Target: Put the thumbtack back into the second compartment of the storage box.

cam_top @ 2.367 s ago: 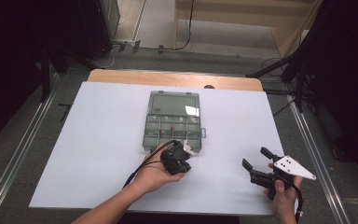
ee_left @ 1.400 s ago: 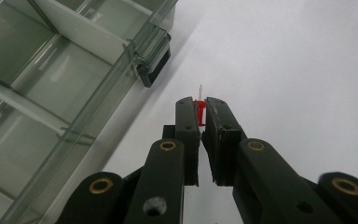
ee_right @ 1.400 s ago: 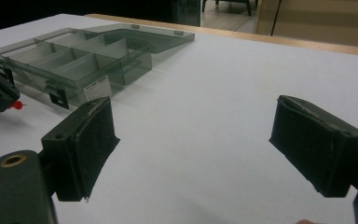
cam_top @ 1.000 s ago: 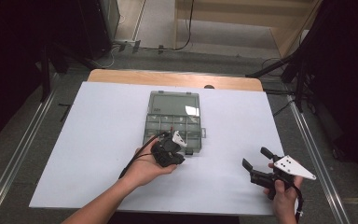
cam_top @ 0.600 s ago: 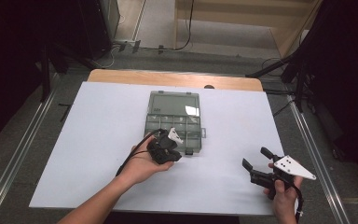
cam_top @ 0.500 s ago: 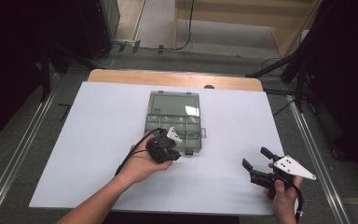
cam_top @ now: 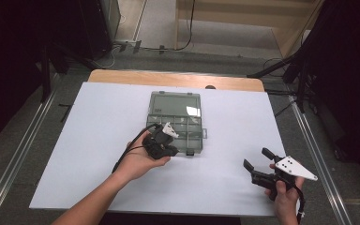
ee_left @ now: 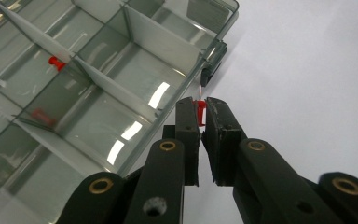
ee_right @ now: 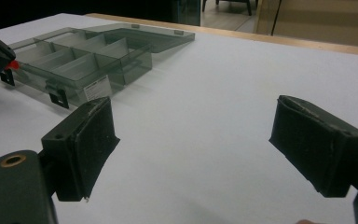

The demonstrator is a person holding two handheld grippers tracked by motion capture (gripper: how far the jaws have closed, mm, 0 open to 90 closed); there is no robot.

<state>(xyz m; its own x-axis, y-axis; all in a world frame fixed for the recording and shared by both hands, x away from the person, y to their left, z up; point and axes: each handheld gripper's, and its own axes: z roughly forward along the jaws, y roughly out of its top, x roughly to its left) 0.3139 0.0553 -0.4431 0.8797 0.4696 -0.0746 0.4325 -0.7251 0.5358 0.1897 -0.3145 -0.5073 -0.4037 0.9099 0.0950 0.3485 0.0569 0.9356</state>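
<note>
A clear grey compartment box (cam_top: 187, 123) lies open on the white table top, its lid (cam_top: 174, 102) folded away from me. My left gripper (cam_top: 171, 149) hovers at the box's near edge, shut on a small red pushpin (ee_left: 200, 115). In the left gripper view the pin sits between the tips (ee_left: 199, 105), just short of the box's black latch (ee_left: 209, 74). Another red pushpin (ee_left: 56, 63) lies in a compartment. My right gripper (cam_top: 258, 159) rests at the near right, open, with nothing between its jaws (ee_right: 193, 135). The right gripper view shows the box (ee_right: 74, 65) and the held pin (ee_right: 12, 64) far left.
A white sheet (cam_top: 98, 117) covers the table, with a wooden strip (cam_top: 168, 77) at the far edge. Dark stands and cables (cam_top: 300, 70) flank the table on the floor. A faint reddish item (ee_left: 42, 116) lies in a nearer compartment.
The left hand has drifted left and away from me, up to the box's near edge, still gripping the pin. The right hand has stayed where it was.
</note>
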